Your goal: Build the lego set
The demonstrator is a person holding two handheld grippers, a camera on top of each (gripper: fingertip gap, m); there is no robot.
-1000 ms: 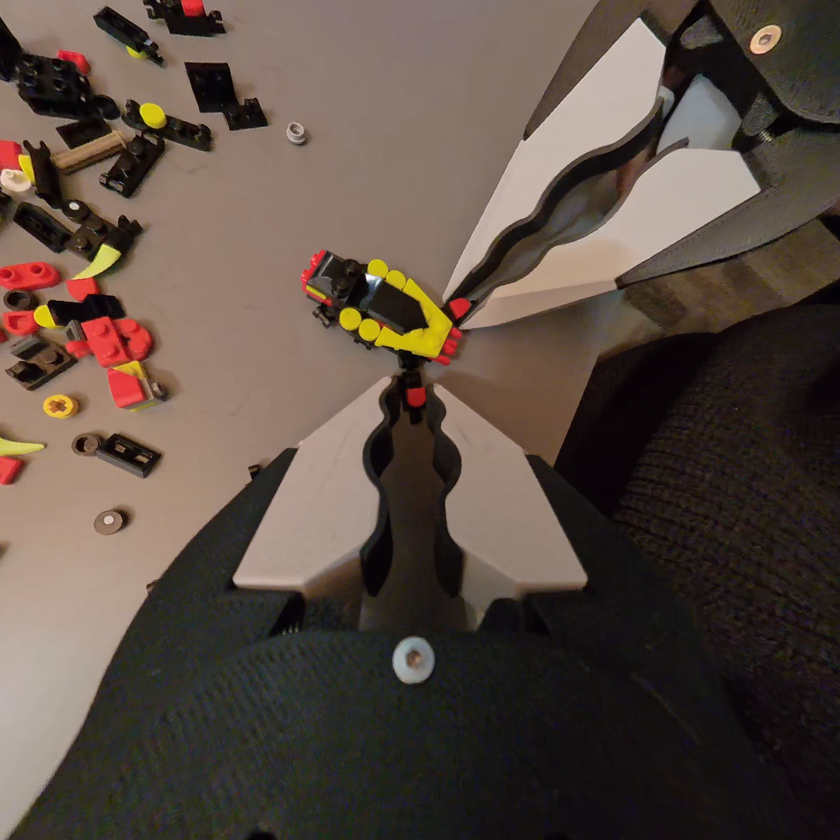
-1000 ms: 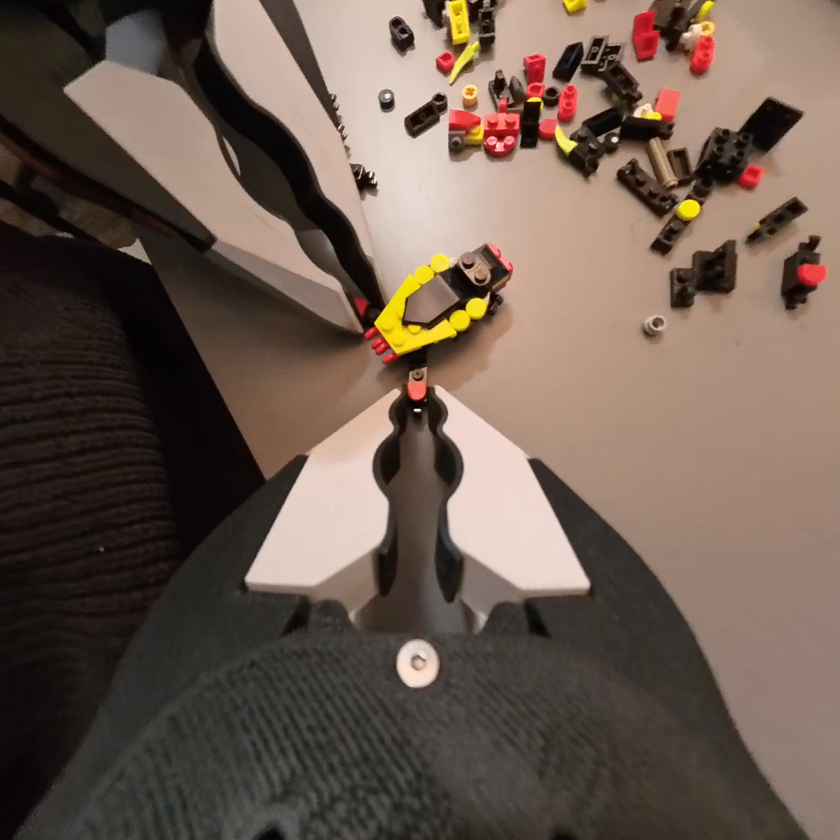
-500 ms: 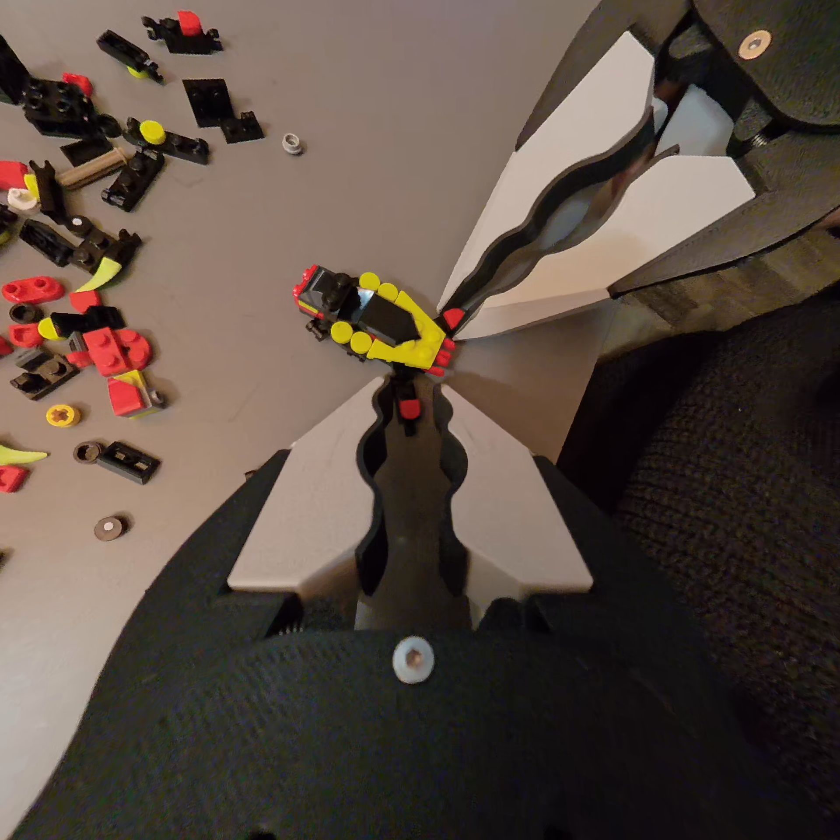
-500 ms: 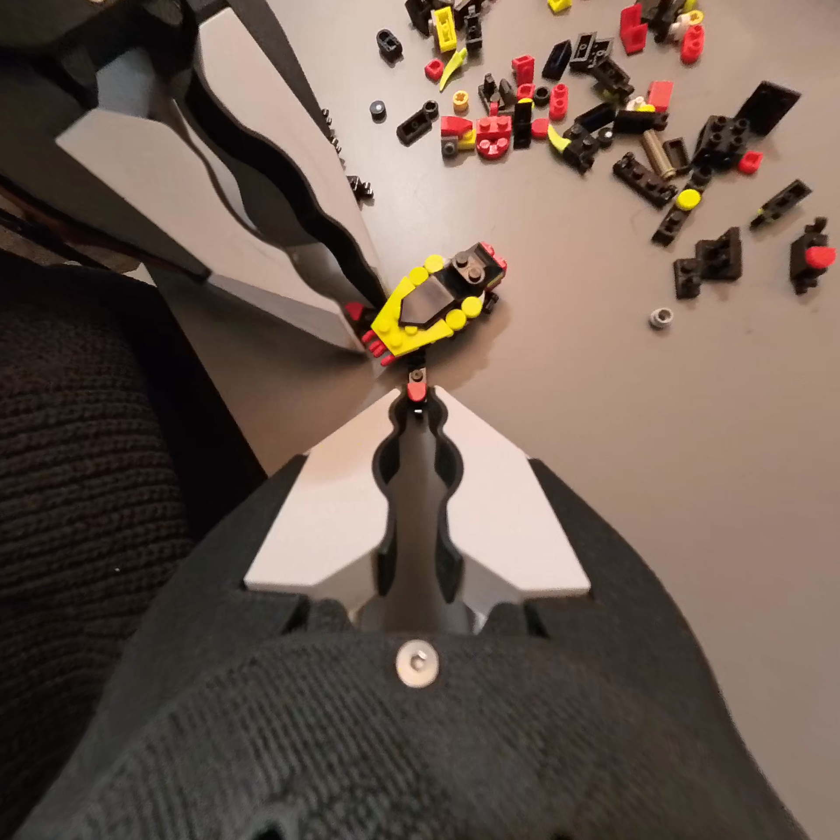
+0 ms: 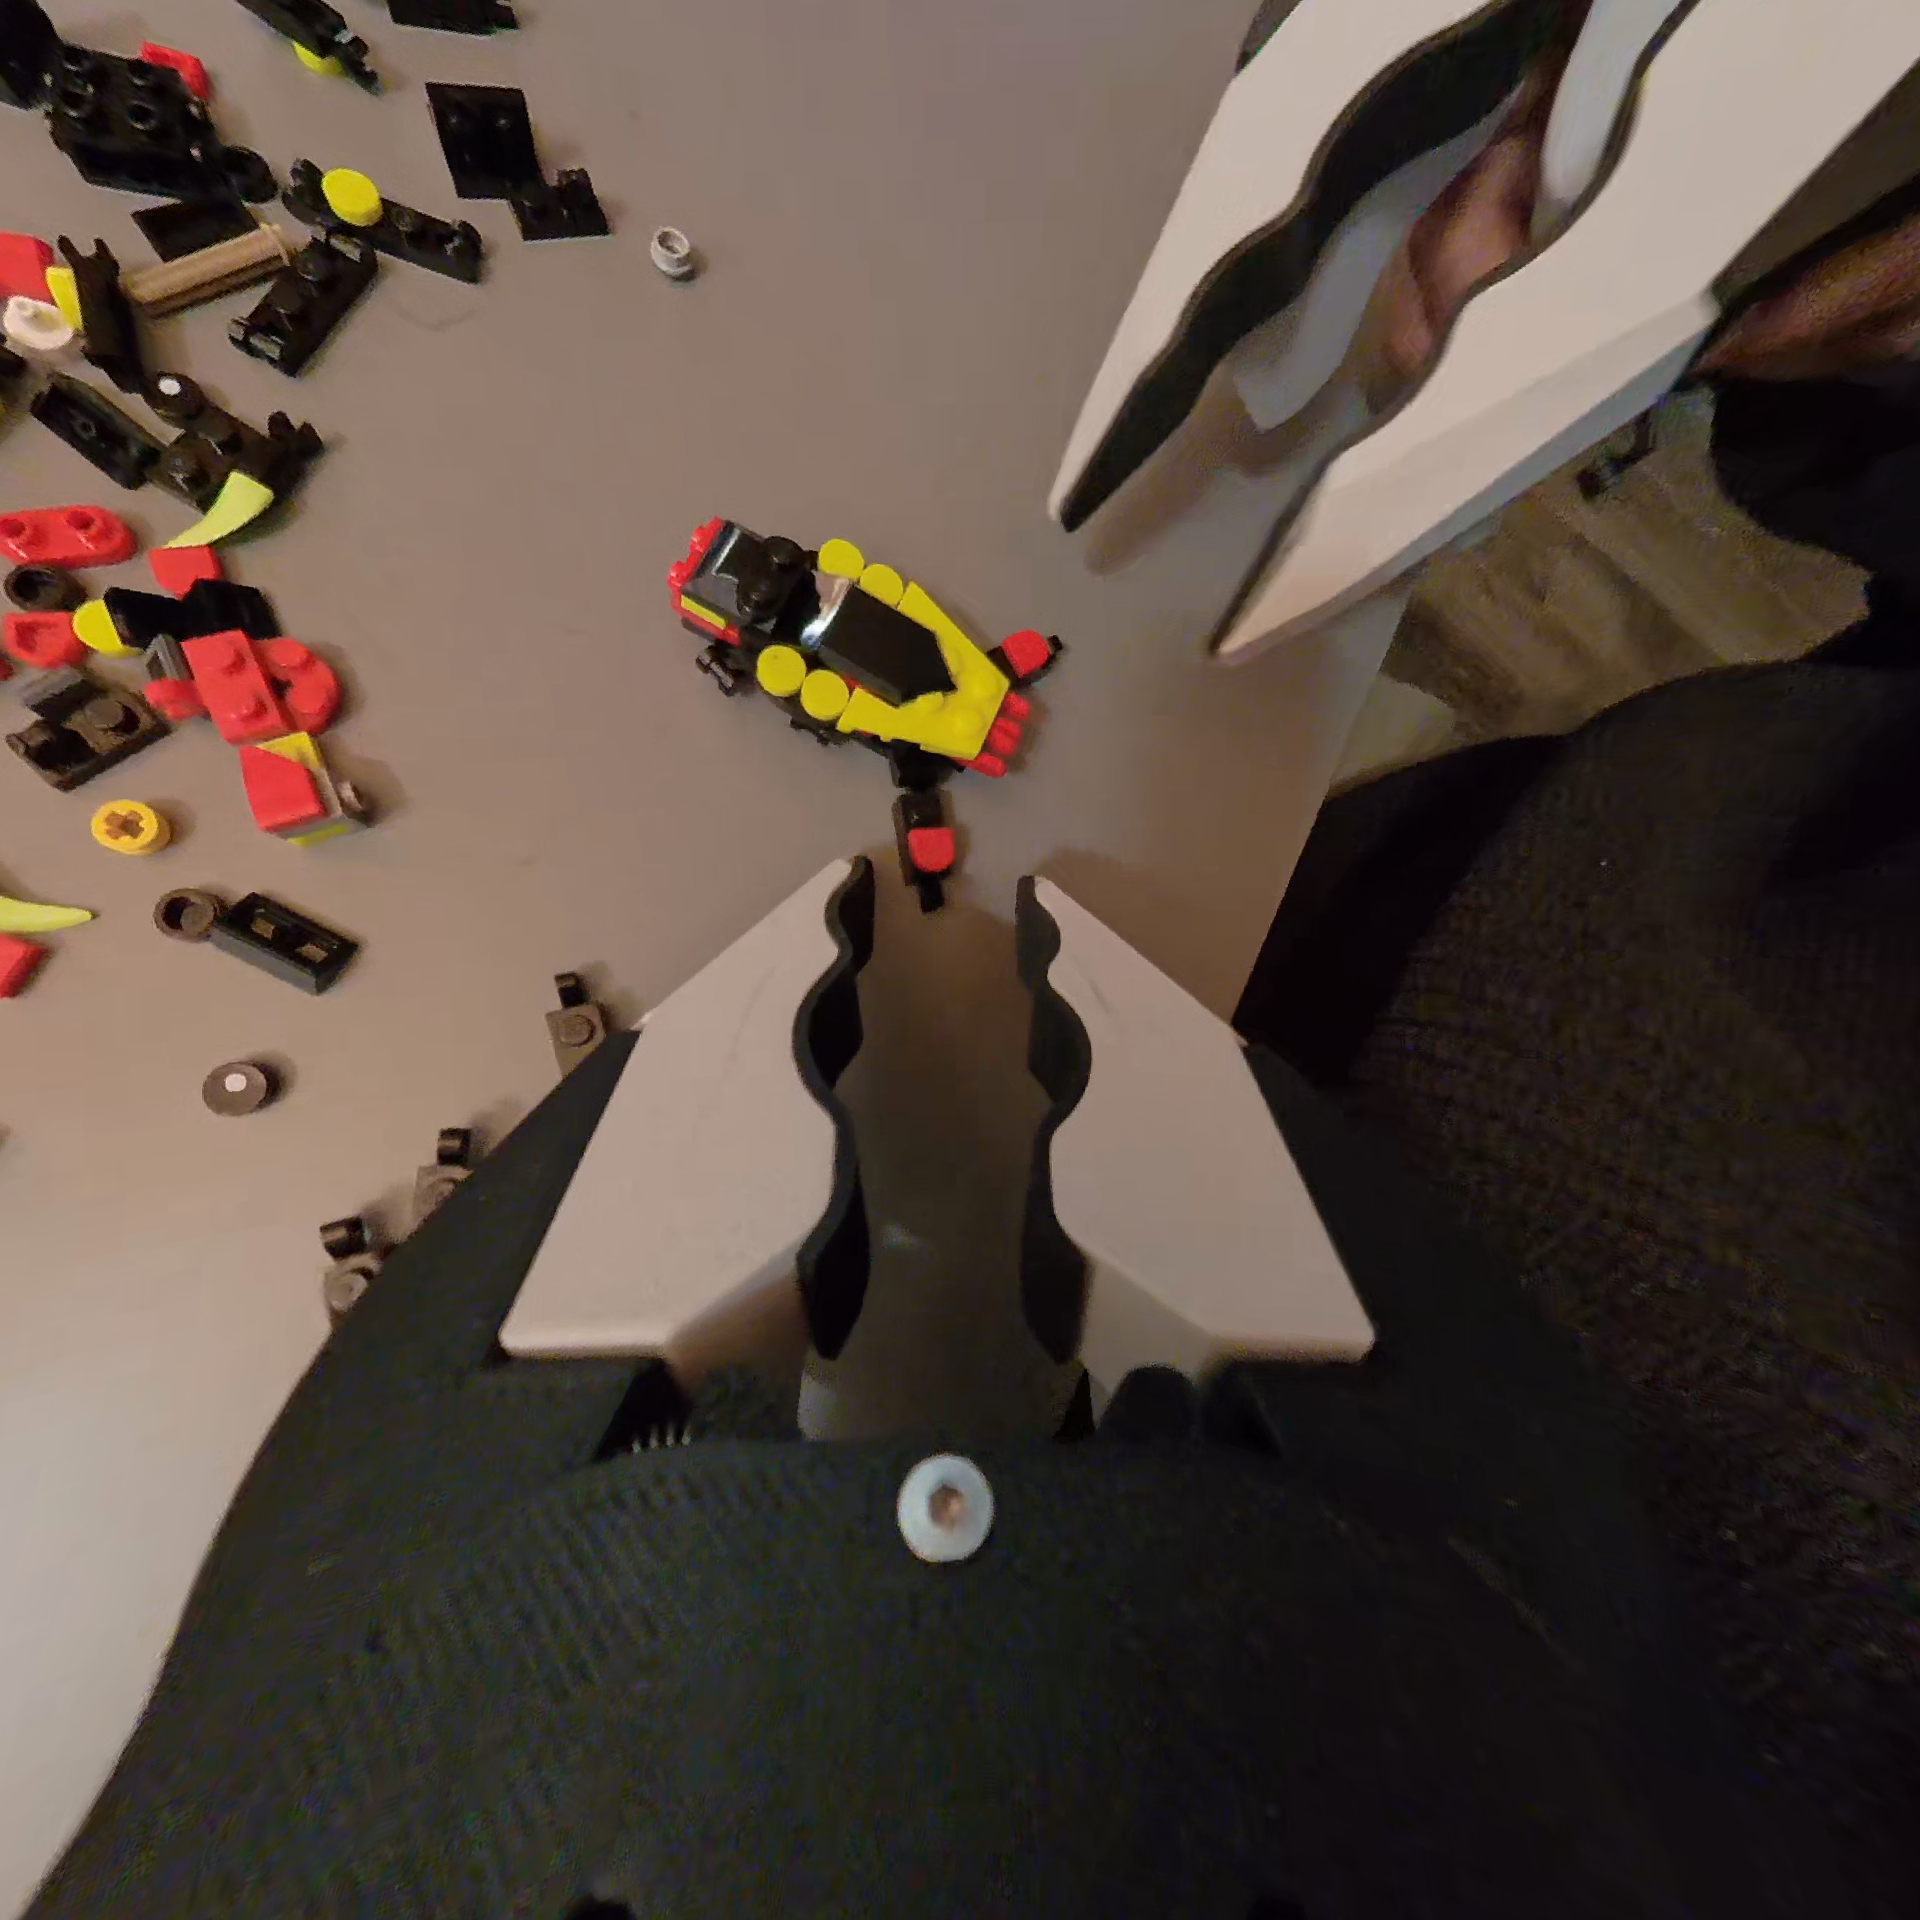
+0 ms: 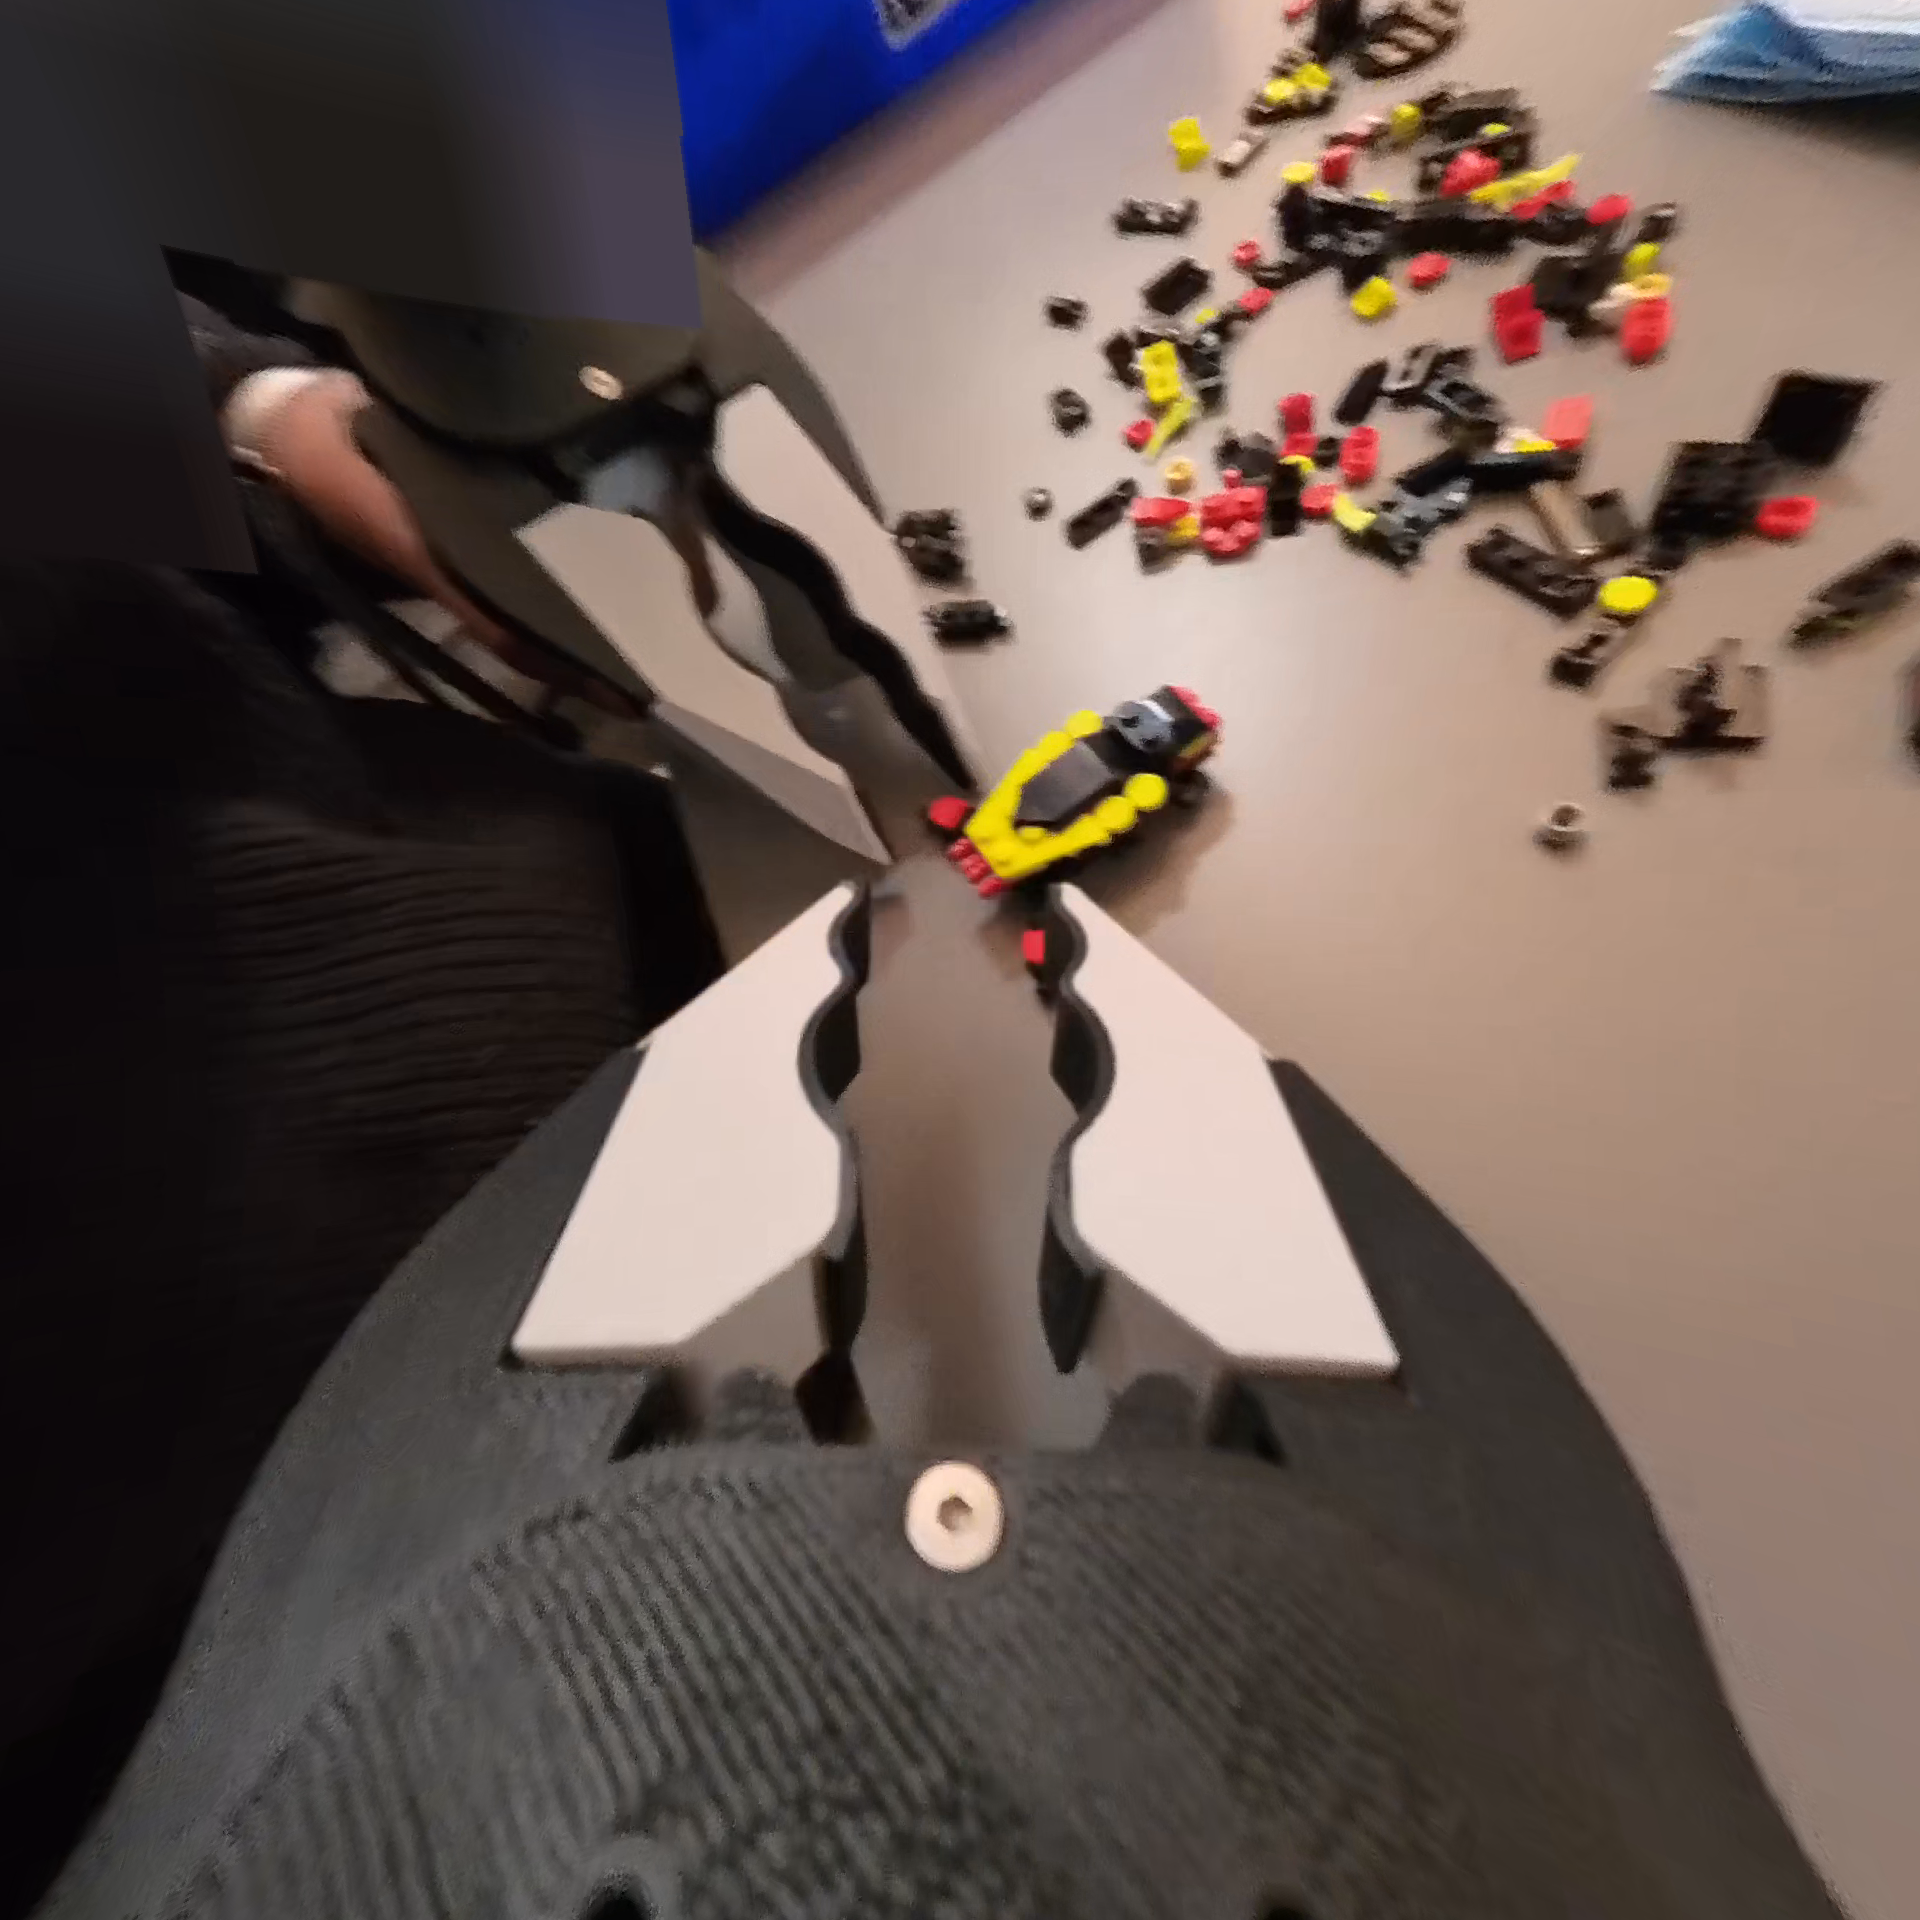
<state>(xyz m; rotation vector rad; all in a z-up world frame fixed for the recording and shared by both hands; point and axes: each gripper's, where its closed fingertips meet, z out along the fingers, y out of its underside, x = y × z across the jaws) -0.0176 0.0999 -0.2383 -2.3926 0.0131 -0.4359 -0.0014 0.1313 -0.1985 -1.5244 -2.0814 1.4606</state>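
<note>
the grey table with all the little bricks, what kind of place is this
Probably an indoor hobby or work table for toy-brick building: a plain grey tabletop, a scatter of loose red, yellow and black bricks, and a small part-built yellow and black brick model lying on it.

Yellow-black-red brick model (image 5: 852,649) – grey table (image 5: 831,260), black-padded pale fingers (image 5: 727,1091)

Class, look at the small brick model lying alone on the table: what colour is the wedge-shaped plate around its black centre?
Yellow wedge plate; clearest in the left wrist view.
</note>
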